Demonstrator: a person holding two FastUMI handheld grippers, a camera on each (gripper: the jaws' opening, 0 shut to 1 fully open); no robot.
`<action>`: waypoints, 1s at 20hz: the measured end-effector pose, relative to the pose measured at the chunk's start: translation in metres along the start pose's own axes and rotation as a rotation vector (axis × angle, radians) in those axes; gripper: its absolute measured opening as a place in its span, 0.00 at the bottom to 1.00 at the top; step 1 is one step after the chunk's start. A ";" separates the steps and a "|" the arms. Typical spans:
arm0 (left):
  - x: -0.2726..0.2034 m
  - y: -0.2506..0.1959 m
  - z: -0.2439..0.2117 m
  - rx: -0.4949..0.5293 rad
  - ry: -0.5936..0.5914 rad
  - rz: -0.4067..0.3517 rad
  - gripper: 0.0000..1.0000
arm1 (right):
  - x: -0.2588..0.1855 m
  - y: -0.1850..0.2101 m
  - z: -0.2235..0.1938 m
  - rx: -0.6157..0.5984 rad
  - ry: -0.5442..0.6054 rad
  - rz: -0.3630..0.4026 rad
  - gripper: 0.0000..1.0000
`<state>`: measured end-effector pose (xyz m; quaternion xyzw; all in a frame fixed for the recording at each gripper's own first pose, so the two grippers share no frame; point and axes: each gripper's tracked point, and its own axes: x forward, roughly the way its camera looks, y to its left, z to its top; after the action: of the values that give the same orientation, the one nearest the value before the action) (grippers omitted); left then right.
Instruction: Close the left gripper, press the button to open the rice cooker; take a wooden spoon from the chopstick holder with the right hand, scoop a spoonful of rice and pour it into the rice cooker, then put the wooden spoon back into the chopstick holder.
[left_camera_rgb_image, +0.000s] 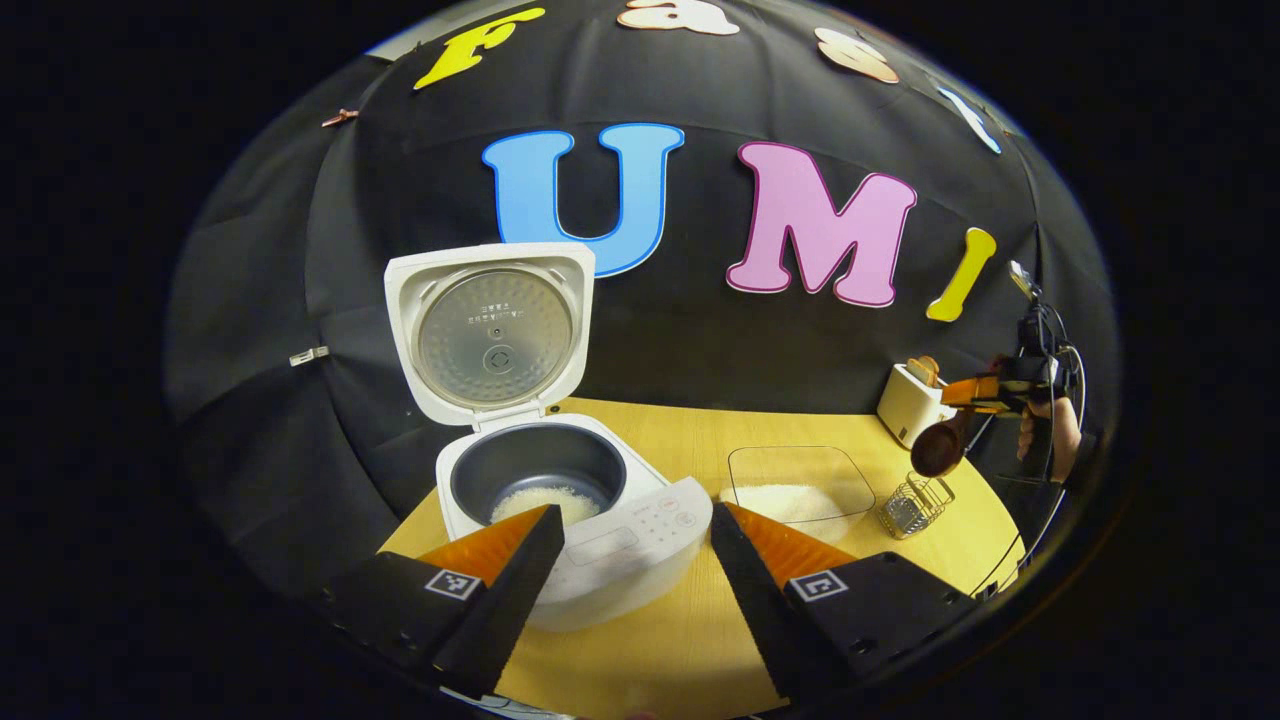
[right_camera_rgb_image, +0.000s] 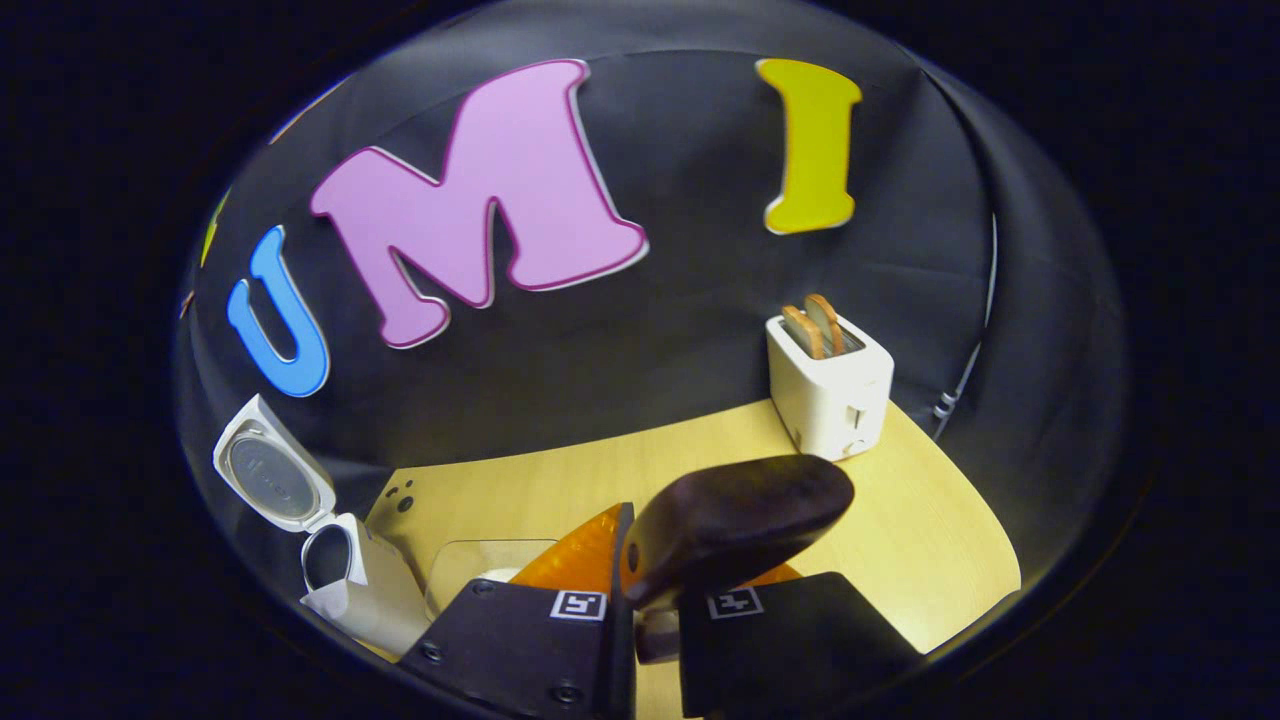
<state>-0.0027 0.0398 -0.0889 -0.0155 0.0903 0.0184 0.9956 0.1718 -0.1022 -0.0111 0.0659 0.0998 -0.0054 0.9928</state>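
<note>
The white rice cooker (left_camera_rgb_image: 600, 560) stands open, its lid (left_camera_rgb_image: 490, 330) upright, with some rice in the grey pot (left_camera_rgb_image: 545, 470). My left gripper (left_camera_rgb_image: 637, 515) is open in front of it, one finger on each side of the control panel, holding nothing. Far right, my right gripper (left_camera_rgb_image: 978, 393) is shut on the dark wooden spoon (left_camera_rgb_image: 940, 447), whose bowl hangs just above the wire chopstick holder (left_camera_rgb_image: 915, 505). In the right gripper view the spoon's bowl (right_camera_rgb_image: 740, 525) sticks out up and to the right of the shut gripper (right_camera_rgb_image: 655, 590). The cooker (right_camera_rgb_image: 345, 575) shows at lower left.
A clear container of rice (left_camera_rgb_image: 800, 490) sits between the cooker and the holder, also seen as the container (right_camera_rgb_image: 480, 565). A white toaster (left_camera_rgb_image: 908, 402) with toast stands at the back right, toaster (right_camera_rgb_image: 830, 390). A hand (left_camera_rgb_image: 1050, 430) holds the right gripper by the table's right edge.
</note>
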 end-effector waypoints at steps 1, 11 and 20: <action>0.000 0.004 0.001 -0.009 -0.004 -0.008 0.96 | 0.001 0.018 -0.001 -0.004 -0.005 0.019 0.21; 0.005 0.040 -0.001 -0.054 0.009 -0.055 0.96 | 0.056 0.113 -0.062 -0.105 0.049 0.059 0.21; 0.009 0.054 -0.014 -0.108 0.044 -0.087 0.96 | 0.090 0.108 -0.144 -0.310 0.148 -0.018 0.22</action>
<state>0.0013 0.0932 -0.1056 -0.0736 0.1105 -0.0202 0.9909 0.2344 0.0241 -0.1545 -0.0885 0.1731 0.0061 0.9809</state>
